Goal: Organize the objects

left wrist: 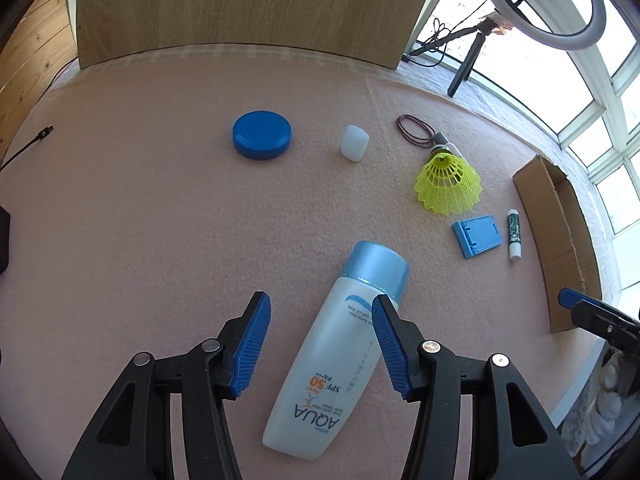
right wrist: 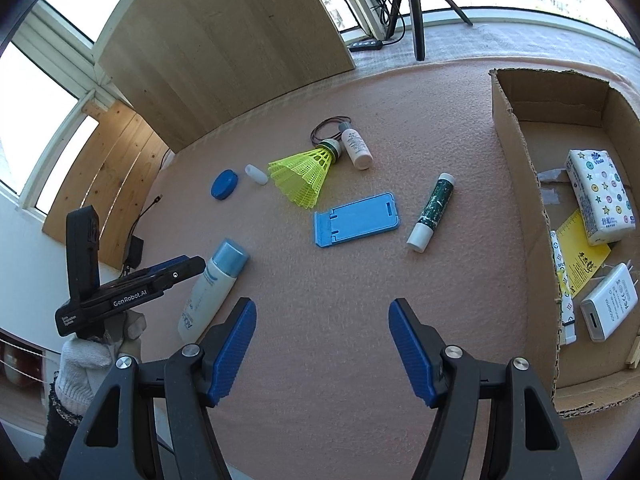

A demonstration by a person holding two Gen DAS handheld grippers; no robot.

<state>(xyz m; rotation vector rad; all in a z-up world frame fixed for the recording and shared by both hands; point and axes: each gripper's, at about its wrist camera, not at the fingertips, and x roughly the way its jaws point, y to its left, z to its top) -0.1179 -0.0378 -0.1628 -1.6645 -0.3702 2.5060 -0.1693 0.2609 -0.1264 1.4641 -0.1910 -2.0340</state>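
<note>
1. While the left hand-held gripper [left wrist: 322, 344] hovers wide open and holds nothing, the sunscreen bottle [left wrist: 332, 356] lies on the pink desk [left wrist: 140, 220] between its pads, slanted, cap pointing away.
2. A good grasp would likely centre the pads on the white body, below the blue cap, and turn the wrist so the jaws meet its flat sides squarely.
3. Closing should be gentle; smooth plastic may slip.
4. The right hand-held gripper [right wrist: 322, 350] is also open and empty; the cardboard box [right wrist: 516, 152] sits to its right, ready to receive the bottle.
</note>
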